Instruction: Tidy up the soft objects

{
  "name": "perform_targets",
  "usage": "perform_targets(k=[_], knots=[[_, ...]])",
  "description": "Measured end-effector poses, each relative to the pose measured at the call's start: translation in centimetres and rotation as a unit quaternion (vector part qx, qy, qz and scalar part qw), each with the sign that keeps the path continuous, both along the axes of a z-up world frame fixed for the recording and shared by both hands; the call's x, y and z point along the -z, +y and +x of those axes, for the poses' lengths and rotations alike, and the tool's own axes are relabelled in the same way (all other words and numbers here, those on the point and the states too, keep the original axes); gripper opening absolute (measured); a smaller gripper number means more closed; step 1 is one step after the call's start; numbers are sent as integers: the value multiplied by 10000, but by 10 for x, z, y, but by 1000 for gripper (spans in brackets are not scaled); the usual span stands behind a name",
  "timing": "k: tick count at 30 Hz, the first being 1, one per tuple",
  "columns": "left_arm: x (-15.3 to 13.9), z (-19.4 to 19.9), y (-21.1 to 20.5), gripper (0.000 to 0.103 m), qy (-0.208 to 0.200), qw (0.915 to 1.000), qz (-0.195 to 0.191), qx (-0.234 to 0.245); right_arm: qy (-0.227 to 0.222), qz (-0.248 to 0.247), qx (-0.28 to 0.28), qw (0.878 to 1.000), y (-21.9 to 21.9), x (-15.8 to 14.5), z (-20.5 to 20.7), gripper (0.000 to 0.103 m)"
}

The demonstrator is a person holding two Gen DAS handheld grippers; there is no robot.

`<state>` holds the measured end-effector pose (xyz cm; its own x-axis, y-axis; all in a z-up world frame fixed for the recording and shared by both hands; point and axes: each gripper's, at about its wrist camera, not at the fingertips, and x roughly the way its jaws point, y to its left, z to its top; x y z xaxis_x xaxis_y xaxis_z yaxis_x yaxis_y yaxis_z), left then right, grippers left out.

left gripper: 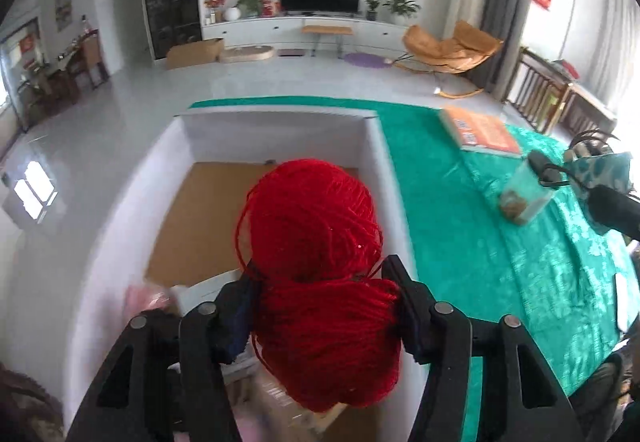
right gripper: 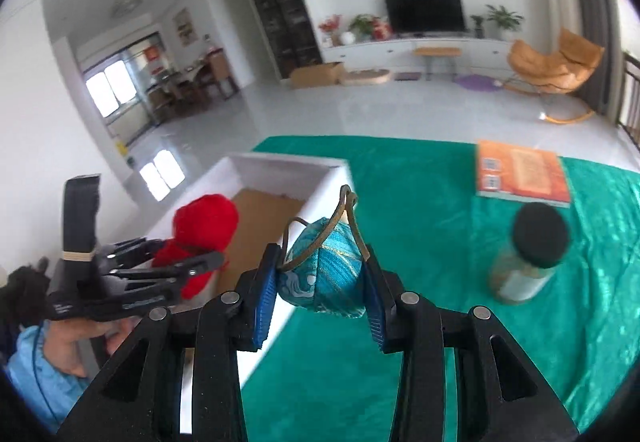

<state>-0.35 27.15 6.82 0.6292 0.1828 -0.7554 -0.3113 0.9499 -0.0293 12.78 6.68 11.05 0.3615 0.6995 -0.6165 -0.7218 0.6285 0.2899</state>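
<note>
Hanging over the white box (left gripper: 276, 130), the red yarn skein (left gripper: 316, 262) is being squeezed at its waist by the left hand-held gripper (left gripper: 320, 306), whose jaws are pressing into the strands on both sides. Beside that box, over the green cloth of the desk (right gripper: 420, 202), the right hand-held gripper (right gripper: 320, 282) is clamping a teal embroidered pouch (right gripper: 326, 274) between its blue pads (right gripper: 268, 294), with the pouch's cord loop standing up above them. Both soft things are being carried, neither yet resting inside; judging by this, the sorting is only partly along. The box's brown floor is showing bare ahead of the yarn. Farther from the box, an orange book (right gripper: 520, 174) and a black-lidded jar (right gripper: 528, 258) are lying on the cloth, the jar blurred. Something pale pink (left gripper: 146, 298) at the box's near corner is smeared and cannot be identified.
</note>
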Motion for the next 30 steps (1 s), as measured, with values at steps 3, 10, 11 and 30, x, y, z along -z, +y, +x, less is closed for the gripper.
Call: perform_targets(k=[3,10,11,30], knots=[[11,-37,30,91,133,9980,384,-493,214,65,-560,9982,49,6,-39,41],[19,-90,53,94,-1,9920,439,-1186,915,-71,-1087,9898,105,46,-85,78],[18,-93,52,94,-11,9918,427,-1207,880,-120,-1084,9901,105,49,-88,78],[-17,-115,0,102,-168,9804,803,-1793,161,-904,-316,9953,87,29,-88,79]])
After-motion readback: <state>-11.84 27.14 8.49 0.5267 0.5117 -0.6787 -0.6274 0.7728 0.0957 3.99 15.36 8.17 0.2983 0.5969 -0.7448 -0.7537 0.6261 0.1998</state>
